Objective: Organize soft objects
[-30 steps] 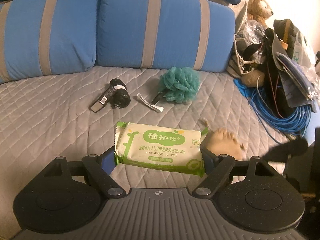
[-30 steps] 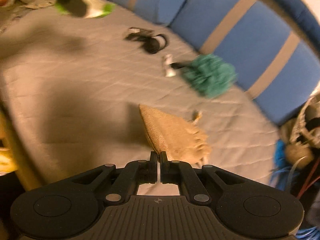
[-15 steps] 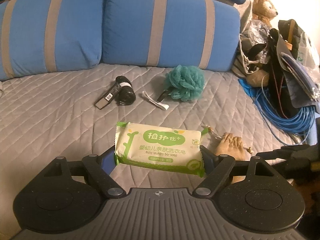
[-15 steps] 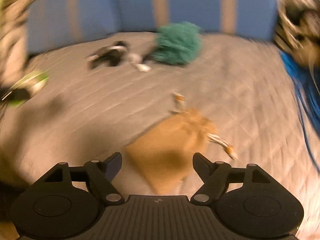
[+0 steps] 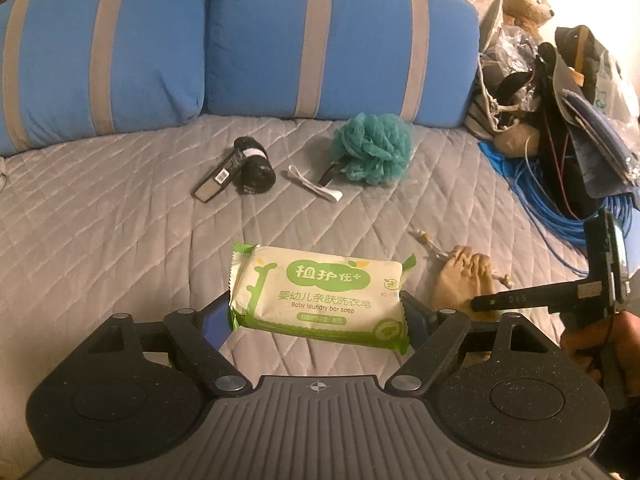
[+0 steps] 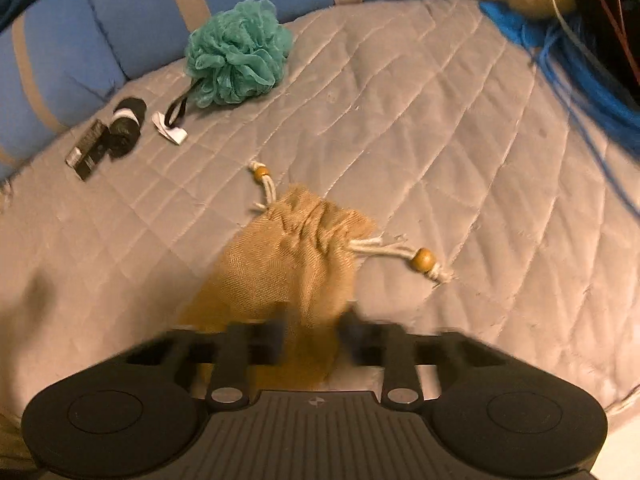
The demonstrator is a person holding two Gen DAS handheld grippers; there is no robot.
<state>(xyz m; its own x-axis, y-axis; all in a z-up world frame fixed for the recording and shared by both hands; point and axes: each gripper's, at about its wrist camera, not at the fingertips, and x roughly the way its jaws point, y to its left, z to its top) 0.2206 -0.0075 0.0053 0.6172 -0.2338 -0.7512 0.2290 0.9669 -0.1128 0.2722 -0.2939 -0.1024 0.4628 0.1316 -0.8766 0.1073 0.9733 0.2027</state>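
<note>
Because it is clamped end to end in the left gripper (image 5: 318, 312) above the grey quilted bed (image 5: 120, 220), the green-and-cream wrapped bar of baby laundry soap (image 5: 320, 296) is judged firm, light and slick in its wrapper. To the right, the limp tan burlap drawstring pouch with wooden beads (image 6: 296, 256) lies on the bed, its bottom between the jaws of the right gripper (image 6: 312, 332). Those jaws have just been closing, blurred, so contact cannot be told; the pouch is judged best pinched mid-body.
</note>
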